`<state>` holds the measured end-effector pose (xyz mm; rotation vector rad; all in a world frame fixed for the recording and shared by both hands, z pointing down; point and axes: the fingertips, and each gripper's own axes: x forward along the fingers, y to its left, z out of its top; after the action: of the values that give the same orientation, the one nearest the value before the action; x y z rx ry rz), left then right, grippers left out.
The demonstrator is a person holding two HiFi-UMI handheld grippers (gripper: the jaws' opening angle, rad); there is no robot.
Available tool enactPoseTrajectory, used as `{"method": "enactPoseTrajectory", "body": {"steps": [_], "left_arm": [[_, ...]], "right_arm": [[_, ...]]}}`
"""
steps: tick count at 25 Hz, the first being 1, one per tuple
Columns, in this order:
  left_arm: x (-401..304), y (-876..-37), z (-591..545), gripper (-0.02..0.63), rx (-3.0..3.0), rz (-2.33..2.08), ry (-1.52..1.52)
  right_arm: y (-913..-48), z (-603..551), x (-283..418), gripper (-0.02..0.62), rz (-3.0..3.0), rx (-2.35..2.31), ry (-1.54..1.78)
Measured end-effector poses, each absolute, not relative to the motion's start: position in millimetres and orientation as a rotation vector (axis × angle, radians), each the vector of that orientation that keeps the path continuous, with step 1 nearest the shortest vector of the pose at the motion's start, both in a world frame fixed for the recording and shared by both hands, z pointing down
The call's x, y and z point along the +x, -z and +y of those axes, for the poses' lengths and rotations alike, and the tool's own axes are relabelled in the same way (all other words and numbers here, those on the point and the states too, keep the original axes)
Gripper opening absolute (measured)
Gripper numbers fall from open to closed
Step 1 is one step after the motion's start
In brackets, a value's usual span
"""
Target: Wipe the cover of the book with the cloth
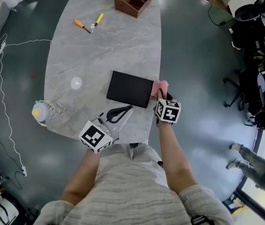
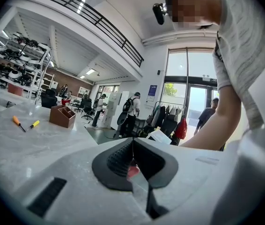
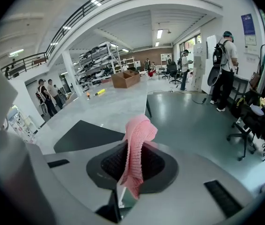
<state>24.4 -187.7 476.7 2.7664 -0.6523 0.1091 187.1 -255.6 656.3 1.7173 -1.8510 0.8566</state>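
The flat black rectangular book (image 1: 129,88) lay on the grey marble surface (image 1: 109,46). Just beside the book's right edge, the right tongs (image 1: 162,96) were clenched on a pink knitted cloth (image 1: 159,86). Below the book's near edge, the left tongs (image 1: 118,113) were pressed together.

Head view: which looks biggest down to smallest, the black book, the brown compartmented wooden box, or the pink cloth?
Largest: flat black rectangular book.
Next: brown wooden compartmented box, though it lies farther from the camera.
Smallest: pink knitted cloth, only partly visible.
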Motion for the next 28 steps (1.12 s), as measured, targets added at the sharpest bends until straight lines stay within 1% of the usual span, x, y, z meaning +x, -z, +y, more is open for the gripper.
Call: {"method": "enactPoseTrajectory", "body": {"steps": [4,9,16,28], "left_arm": [[24.5,-474.9,-188.5,0.015,2.776,-0.658,-0.102],[11.3,-474.4,-192.1,0.015,2.755,-0.716,-0.091],[-14.4,-478.4,-194.7,0.015,2.733,-0.793,-0.096],[-57.0,-485.4,-196.3,0.015,2.682,-0.896,-0.12]], "right_arm": [[-639.2,-249.1,197.4,0.048,-1.796,1.735,-0.732],[-636.1,-240.7,171.6,0.048,-1.776,1.661,-0.641],[-660.4,-237.1,116.6,0.048,-1.819,1.596,-0.769],[-664.0,-254.7,29.9,0.048,-1.961,1.487,-0.863]]}}
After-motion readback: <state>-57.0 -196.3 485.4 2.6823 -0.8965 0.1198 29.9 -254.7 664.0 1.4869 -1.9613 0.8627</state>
